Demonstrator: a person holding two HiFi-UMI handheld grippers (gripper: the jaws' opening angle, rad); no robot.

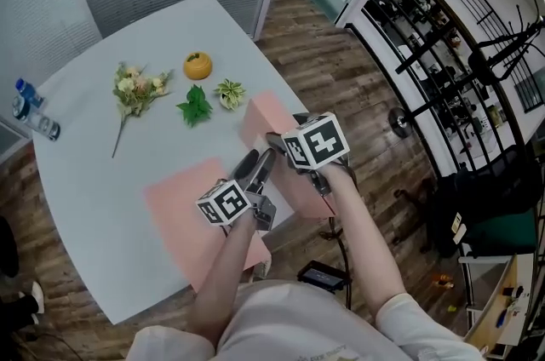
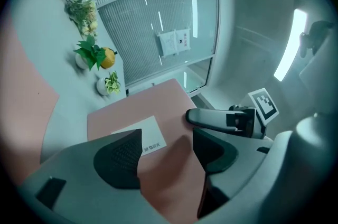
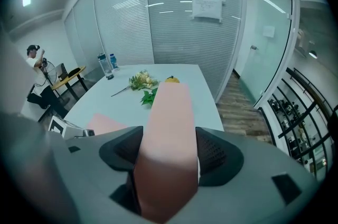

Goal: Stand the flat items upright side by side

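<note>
**First folder in hand, not yet stood**

Your right tool (image 3: pixel 168 157) was clamped on a pink folder (image 3: pixel 166 112), held tilted up from the tabletop (image 1: pixel 94 180). Your left tool (image 2: pixel 166 157) had its jaws apart, with the folder's lower part in the gap, ungripped. A second pink folder (image 1: pixel 183 214) lay flat nearby. Judged step: raising the first. The next move called for steadying its base before release.
</note>
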